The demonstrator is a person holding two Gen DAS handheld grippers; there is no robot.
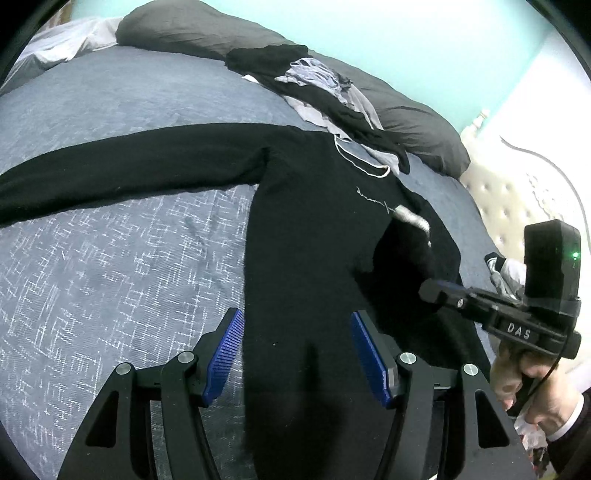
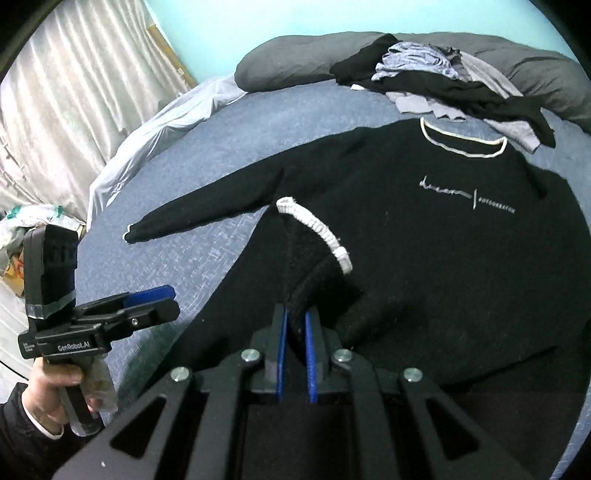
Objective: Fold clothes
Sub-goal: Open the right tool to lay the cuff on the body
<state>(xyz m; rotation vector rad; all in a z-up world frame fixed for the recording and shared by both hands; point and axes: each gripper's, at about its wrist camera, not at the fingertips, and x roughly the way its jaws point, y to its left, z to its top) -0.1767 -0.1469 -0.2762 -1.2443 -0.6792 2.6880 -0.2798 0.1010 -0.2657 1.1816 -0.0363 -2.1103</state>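
Observation:
A black sweater with a white-trimmed collar lies face up on the blue-grey bedcover. One sleeve stretches out flat to the side. The other sleeve, with its white cuff, is folded over the chest. My right gripper is shut on that sleeve, whose fabric is pinched between the blue pads. My left gripper hovers open over the sweater's lower side edge, holding nothing.
A pile of black and pale blue clothes lies beyond the collar, against grey pillows. A tufted headboard borders one side of the bed; a curtain and clutter lie off the other.

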